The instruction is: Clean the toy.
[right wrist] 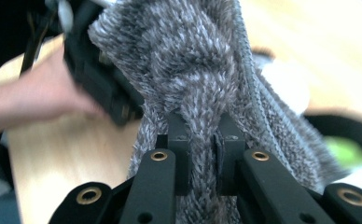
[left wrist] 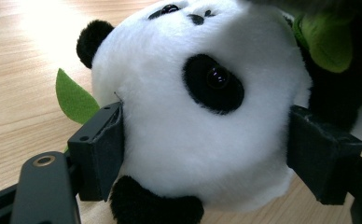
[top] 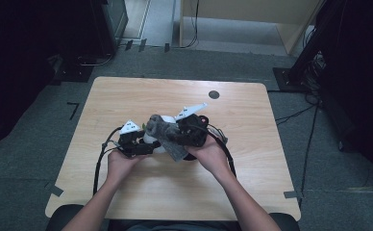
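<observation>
1. Two grippers work one soft toy near the middle of the wooden table [top: 127, 96]: the left gripper [left wrist: 207, 144] has its pads pressed into both sides of a plush panda's [left wrist: 193, 107] white head, while the right gripper [right wrist: 201, 154] pinches a fold of grey knitted cloth [right wrist: 184, 56] tight between its jaws, just above the panda.

2. Risk one — the panda's head is round, deep-piled and springy, and the left gripper's pads bear only on its flanks. A tug from the cloth side could, by my reading, roll or squeeze the head out of that hold.

3. Risk two — the right gripper holds just a narrow bunched ridge of the cloth. Its loose, stretchy knit may slide through the pads, or drag unevenly and bunch over the panda rather than settle on it.

4. Risk three — green felt leaves [left wrist: 74, 100] stick out beside the panda's head; thin and floppy, they could be caught under the cloth and folded.

5. Textures: the panda is short white and black fleece with glossy bead eyes; the cloth is a coarse, flecked grey rib with a stitched edge; the table beneath the panda is smooth pale woodgrain.
</observation>
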